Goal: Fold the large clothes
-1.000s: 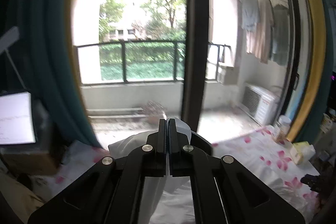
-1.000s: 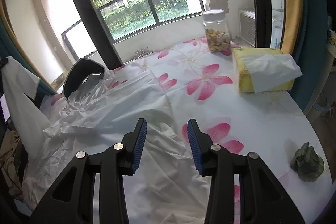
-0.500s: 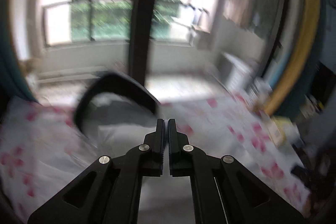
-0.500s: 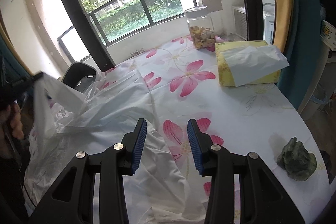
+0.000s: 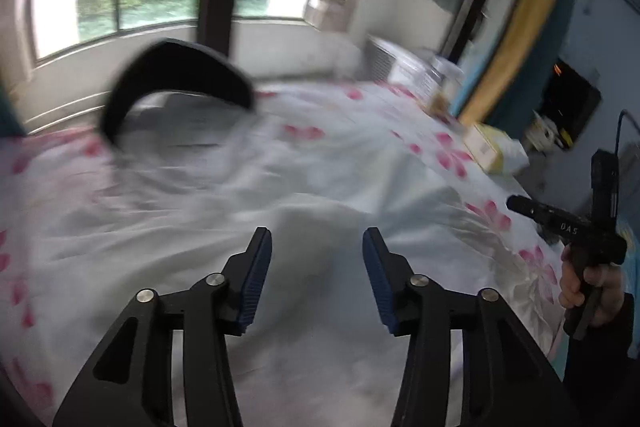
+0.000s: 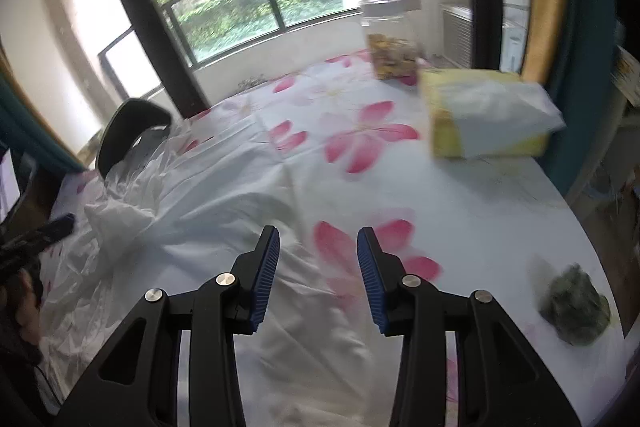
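Observation:
A large thin white garment (image 5: pixel 280 187) lies crumpled across the flowered table, with a folded hump near its middle (image 6: pixel 248 211). My left gripper (image 5: pixel 317 239) hovers low over it, tilted down. Its jaws are opening and nothing is between the blue pads. My right gripper (image 6: pixel 319 239) stands open above the garment's right edge, where the cloth meets the pink-flower tablecloth (image 6: pixel 360 143); it holds nothing. In the left wrist view a hand (image 5: pixel 588 287) grips the right tool's handle at the right edge.
A black chair back (image 6: pixel 128 123) stands at the table's far left corner, under the garment's end. A glass jar (image 6: pixel 390 39) and a yellow tissue box (image 6: pixel 488 119) sit at the far right. A green stone figure (image 6: pixel 576 303) lies near the right edge. Windows lie behind.
My left gripper came down from the window height, tipped toward the table and went from shut on the white cloth to open. The lifted cloth now lies on the table. The right gripper barely moved.

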Action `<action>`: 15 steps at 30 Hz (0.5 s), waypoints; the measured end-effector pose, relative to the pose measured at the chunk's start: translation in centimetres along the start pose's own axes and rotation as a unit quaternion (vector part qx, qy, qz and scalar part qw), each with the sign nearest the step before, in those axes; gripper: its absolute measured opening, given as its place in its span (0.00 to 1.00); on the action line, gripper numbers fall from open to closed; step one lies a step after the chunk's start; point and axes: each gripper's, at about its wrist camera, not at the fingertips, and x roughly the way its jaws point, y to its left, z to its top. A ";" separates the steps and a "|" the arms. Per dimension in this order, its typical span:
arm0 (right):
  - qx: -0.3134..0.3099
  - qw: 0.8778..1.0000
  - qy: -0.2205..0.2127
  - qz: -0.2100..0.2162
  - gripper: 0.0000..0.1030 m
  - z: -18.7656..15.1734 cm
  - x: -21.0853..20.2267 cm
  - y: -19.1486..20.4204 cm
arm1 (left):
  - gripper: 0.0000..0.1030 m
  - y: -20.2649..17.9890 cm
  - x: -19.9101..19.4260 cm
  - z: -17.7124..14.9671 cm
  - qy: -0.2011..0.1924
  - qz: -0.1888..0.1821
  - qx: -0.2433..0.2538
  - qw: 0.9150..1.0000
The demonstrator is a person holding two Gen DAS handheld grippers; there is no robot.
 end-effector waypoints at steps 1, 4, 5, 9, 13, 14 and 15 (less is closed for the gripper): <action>-0.010 1.000 0.002 0.002 0.39 0.2 0.4 0.9 | 0.50 1.2 -0.6 -0.3 -0.007 0.015 -0.011 1.000; -0.050 0.999 0.010 0.014 0.39 1.2 1.6 4.5 | 0.50 5.6 -2.3 -1.1 -0.017 0.056 -0.047 0.997; -0.061 0.998 0.012 0.017 0.39 1.4 2.0 5.5 | 0.50 6.8 -2.7 -1.3 -0.018 0.066 -0.057 0.996; -0.123 0.991 0.021 0.040 0.39 2.1 3.6 11.2 | 0.50 11.9 -3.3 -3.1 -0.015 0.098 -0.106 0.989; -0.179 0.982 0.031 0.055 0.39 2.8 5.6 16.8 | 0.50 15.6 -3.2 -4.3 -0.016 0.105 -0.141 0.984; -0.188 0.980 0.033 0.057 0.39 3.2 6.1 17.7 | 0.50 16.0 -3.1 -4.6 -0.017 0.104 -0.145 0.984; -0.195 0.978 0.035 0.057 0.39 3.3 6.7 18.7 | 0.50 16.7 -3.0 -4.9 -0.016 0.104 -0.150 0.983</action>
